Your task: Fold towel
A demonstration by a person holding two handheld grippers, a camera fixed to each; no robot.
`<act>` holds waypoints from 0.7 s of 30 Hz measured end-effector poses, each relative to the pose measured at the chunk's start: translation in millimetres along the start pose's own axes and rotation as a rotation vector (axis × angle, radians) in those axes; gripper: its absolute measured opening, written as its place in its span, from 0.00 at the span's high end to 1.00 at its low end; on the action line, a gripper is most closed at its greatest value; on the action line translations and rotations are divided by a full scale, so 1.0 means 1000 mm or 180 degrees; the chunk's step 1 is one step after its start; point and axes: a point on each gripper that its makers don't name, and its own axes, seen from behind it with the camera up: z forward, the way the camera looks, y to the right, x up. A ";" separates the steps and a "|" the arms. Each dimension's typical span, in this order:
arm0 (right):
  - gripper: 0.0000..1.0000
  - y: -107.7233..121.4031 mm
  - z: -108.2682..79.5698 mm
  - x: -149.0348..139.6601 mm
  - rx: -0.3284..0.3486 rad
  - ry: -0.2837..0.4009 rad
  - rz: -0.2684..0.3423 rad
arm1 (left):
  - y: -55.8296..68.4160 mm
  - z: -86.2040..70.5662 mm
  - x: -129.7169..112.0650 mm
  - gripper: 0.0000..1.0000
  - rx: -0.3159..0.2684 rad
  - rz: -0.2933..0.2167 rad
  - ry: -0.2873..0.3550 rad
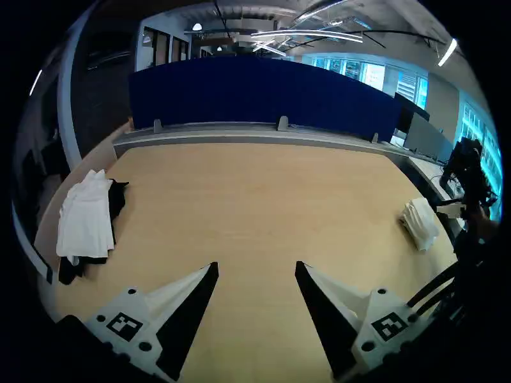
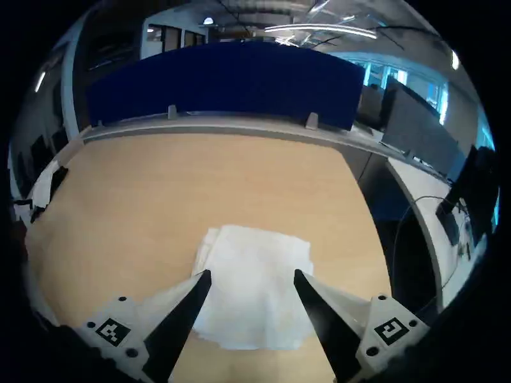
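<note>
Jaws are seen spread wide on both grippers, nothing pinched by either pair. L gripper [image 1: 256,265] is held low over a bare patch of the light-wood table [image 1: 255,185], fingers aimed at the blue partition [image 1: 255,89] along the far edge. A grey rail [image 1: 255,134] is run along the partition's foot. At the table's left edge in left gripper view, a white cloth [image 1: 86,214] is draped over a black cloth [image 1: 118,198], both in one loose pile, well apart from the fingers. At the right edge a white folded stack [image 1: 421,222] is laid, also well apart from L gripper. Whether it's the same item as in the other view can't be told.

R gripper [image 2: 251,273] is positioned over the towel [image 2: 255,281]: white, folded to a rough rectangle, laid flat on the table near its near-right corner. It's approx centred btwn the fingers, w/ both fingertips overlapping its side edges in right gripper view. Contact btwn fingers and fabric can't be told. Layered fold edges are visible on the towel's left side. The white/black pile is glimpsed small at the table's far left in that view.
</note>
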 end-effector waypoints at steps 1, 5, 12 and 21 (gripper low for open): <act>0.00 0.000 -0.003 0.007 -0.0018 0.0087 0.0039 | 0.000 0.000 0.001 0.11 -0.0003 0.0001 0.0003; 0.00 0.001 -0.016 0.038 -0.0107 0.0493 0.0196 | 0.002 0.001 0.004 0.11 -0.0015 0.0009 0.0017; 0.00 -0.001 -0.047 0.085 -0.0229 0.1162 0.0351 | 0.007 0.002 0.009 0.11 -0.0047 0.0025 0.0044; 0.00 -0.013 -0.066 0.115 -0.0274 0.1509 0.0349 | 0.010 0.002 0.014 0.11 -0.0072 0.0045 0.0089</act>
